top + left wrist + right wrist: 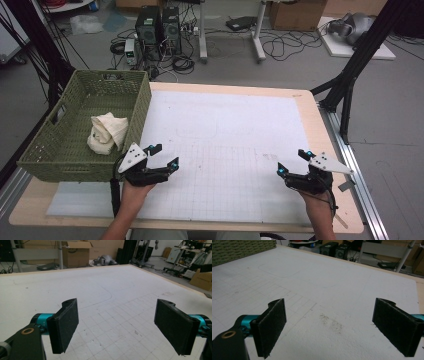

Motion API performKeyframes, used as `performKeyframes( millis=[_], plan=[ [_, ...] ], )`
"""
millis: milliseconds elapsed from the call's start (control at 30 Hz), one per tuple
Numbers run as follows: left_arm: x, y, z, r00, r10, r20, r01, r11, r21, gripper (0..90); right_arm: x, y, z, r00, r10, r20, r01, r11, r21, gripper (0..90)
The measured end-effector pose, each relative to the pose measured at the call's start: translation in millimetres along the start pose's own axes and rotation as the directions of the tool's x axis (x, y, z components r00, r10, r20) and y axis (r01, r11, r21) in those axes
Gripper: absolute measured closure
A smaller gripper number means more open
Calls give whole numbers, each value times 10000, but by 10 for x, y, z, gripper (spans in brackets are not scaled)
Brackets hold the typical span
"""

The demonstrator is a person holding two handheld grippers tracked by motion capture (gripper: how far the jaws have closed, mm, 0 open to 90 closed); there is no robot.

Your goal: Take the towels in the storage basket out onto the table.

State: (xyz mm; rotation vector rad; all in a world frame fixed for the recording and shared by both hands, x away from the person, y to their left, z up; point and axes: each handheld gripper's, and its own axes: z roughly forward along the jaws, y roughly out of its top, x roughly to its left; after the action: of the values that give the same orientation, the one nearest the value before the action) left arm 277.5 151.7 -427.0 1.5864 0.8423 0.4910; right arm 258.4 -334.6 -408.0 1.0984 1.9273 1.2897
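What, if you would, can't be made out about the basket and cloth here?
- High view: the cloth's underside, bundled against the green basket floor.
- High view: the basket's near inside wall, hidden by its rim.
- Right gripper view: the basket, cut off by the top edge.

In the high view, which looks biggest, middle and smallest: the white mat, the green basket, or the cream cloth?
1. White mat, spread over most of the tabletop.
2. Green basket, at the table's left edge.
3. Cream cloth, bundled inside the basket.
The gaps are plain, so nearness to the camera doesn't change the order.

A lab: computer towers (159,30), tangled cables (287,46) and cardboard boxes (296,14) surround the table (327,150)
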Motion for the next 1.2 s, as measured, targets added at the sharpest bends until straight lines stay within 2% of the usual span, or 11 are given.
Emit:
performKeyframes(
  millis=[300, 600, 667, 733, 933, 1100, 1200],
  plan=[
    [-14, 16, 22, 10000, -46, -14, 46, 10000, -82, 195, -11, -23, 6, 10000, -80, -50, 81, 10000, 41, 112],
    [-44, 105, -65, 9999, -132, -102, 128, 9993, -360, 194, 12, -27, 52, 9998, -185, -76, 187, 9995, 269, 112],
    [-55, 131, -75, 9999, -97, -77, 94, 9996, -275, 193, 23, -23, 44, 9997, -217, -60, 219, 9994, 256, 112],
    [-77, 175, -92, 10000, -48, -80, 46, 9996, -270, 215, 34, -11, 33, 9998, -178, -91, 180, 9996, 210, 112],
    [-97, 385, -180, 10000, 32, -81, -38, 9974, -719, 204, 43, -18, 36, 9997, -188, -142, 192, 9995, 254, 112],
    [-57, 526, -249, 9998, 59, -178, -74, 9961, -885, 198, 35, -20, 38, 9999, -28, -169, 31, 9998, 202, 112],
    [9, 662, -322, 9993, 107, -348, -141, 9948, -1008, 200, 32, -20, 38, 9998, -109, -175, 112, 9998, 177, 112]
  ],
)
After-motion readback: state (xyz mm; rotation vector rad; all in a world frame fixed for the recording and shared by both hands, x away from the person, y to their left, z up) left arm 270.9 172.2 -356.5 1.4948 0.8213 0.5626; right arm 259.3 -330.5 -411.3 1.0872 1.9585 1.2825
